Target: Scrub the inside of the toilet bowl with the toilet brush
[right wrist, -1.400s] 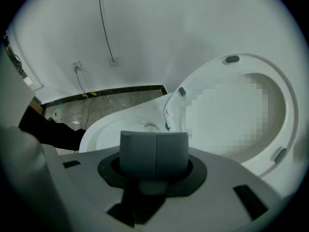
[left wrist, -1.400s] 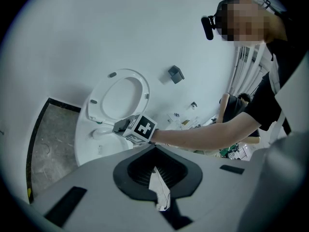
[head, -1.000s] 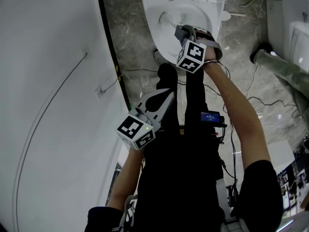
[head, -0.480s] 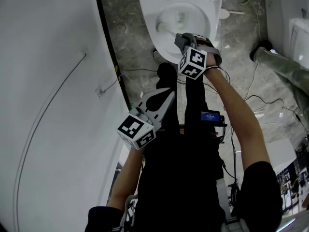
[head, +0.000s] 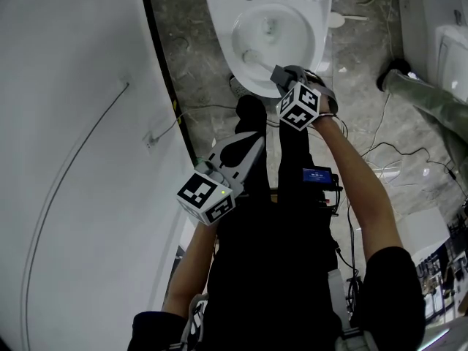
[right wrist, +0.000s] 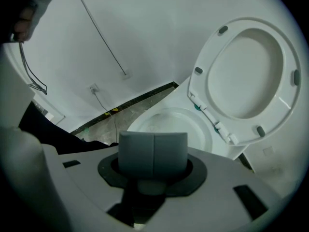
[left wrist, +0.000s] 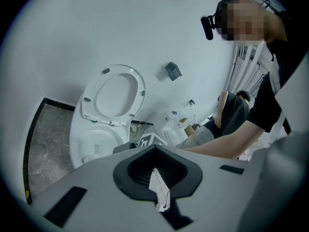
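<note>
The white toilet [head: 219, 6] stands at the top of the head view, seat [right wrist: 246, 76] raised. A white toilet brush [head: 250, 54] lies low against the near left wall of the bowl [head: 289, 28]. Its handle runs back to my right gripper [head: 280, 73], which hangs over the near rim, shut on it. In the right gripper view the two grey pads [right wrist: 137, 152] press together, hiding the brush, with the bowl [right wrist: 193, 127] beyond. My left gripper [head: 252, 146] is held back by my legs, shut and holding nothing; in its own view [left wrist: 155, 178] the bowl [left wrist: 104, 139] lies ahead.
A white wall [head: 73, 123] with a thin cable [head: 66, 167] closes the left side. Cables [head: 380, 148] trail over the grey stone floor. Another person's leg [head: 424, 101] and a white fixture [head: 453, 42] are at the right. A small white disc [head: 336, 20] lies beside the toilet.
My right gripper has drawn back toward me, dragging the brush head from the middle of the bowl to its near left wall. The left gripper has stayed put.
</note>
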Demonstrator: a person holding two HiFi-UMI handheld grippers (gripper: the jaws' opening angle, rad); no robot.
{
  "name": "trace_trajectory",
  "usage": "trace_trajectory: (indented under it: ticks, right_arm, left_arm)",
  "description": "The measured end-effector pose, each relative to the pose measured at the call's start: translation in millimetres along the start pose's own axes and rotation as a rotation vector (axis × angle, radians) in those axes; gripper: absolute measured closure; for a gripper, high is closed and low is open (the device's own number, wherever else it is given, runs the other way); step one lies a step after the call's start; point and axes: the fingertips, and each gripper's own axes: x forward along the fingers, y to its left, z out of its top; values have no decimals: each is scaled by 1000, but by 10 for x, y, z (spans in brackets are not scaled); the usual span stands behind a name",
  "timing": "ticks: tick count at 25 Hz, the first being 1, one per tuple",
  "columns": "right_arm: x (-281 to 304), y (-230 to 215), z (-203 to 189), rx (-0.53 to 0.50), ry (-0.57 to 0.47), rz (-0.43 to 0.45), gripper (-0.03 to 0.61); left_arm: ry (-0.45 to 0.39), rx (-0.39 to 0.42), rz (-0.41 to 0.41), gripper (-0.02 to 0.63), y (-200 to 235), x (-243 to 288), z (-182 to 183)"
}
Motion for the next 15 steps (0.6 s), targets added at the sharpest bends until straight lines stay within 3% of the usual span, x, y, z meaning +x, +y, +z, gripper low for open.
trace_trajectory:
  ticks: [5,15]
  right_arm:
    - [-47,107,-188,58,9,28,419]
    - [-133,289,-600,36,61,69,420]
  left_arm:
    - [5,3,-8,607,-38,36,-6]
    - [13,13,-10,607,-63,68,2]
